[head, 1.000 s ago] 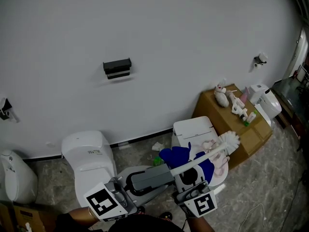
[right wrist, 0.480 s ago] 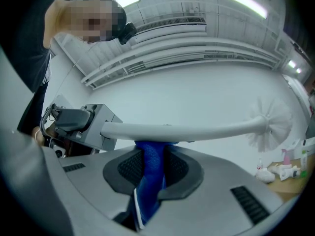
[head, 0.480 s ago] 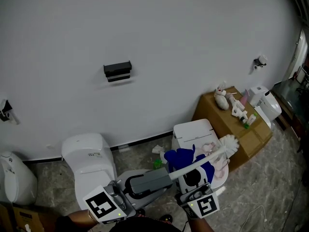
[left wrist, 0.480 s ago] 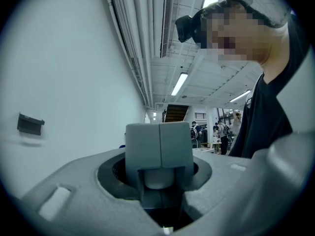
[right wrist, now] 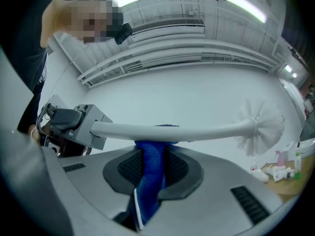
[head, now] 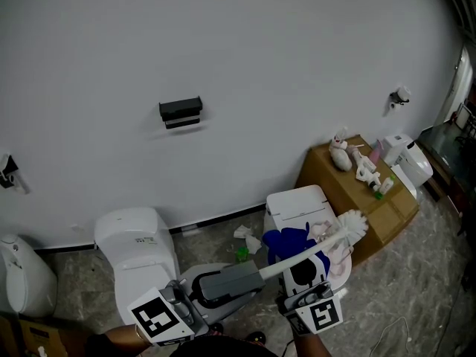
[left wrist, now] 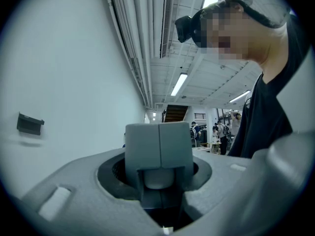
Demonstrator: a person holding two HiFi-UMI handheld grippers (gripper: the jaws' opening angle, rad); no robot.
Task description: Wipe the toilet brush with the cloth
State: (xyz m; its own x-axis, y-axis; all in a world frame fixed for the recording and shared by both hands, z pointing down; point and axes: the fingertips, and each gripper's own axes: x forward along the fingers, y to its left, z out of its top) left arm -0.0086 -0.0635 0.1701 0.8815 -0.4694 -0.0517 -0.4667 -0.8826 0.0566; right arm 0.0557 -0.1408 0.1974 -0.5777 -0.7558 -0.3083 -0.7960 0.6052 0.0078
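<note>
**Brush clamped at the left, cloth pinched under its shaft at the right**

In the left gripper view, the left gripper point(left wrist: 158, 193) is seen closed on the white toilet brush point(head: 316, 244). The brush's squared grey plastic handle block point(left wrist: 158, 149) is pressed between the two jaws and fills the gap between them. In the head view the brush is held out from this gripper toward the upper right.

In the right gripper view, the right gripper point(right wrist: 151, 154) is seen with its jaws pinched together on a folded blue woven cloth point(right wrist: 147, 191). The cloth is drawn up out of the jaws to the pale curved shaft point(right wrist: 211, 130), which crosses just above the jaw tips. A blue edge is visible over the top of the shaft, so the cloth is laid around it there. The contact lies roughly midway along the shaft, between the handle block at the left and the white bristle head point(right wrist: 261, 124) at the right.

Under the brush, a white ceramic toilet point(head: 297, 199) is seen in the head view, and a second white toilet point(head: 137, 236) stands to the left. A brown cardboard box point(head: 349, 188) with small items on top is placed against the white wall at the right. Higher on the wall, a black rectangular fixture point(head: 181, 108) is mounted.
</note>
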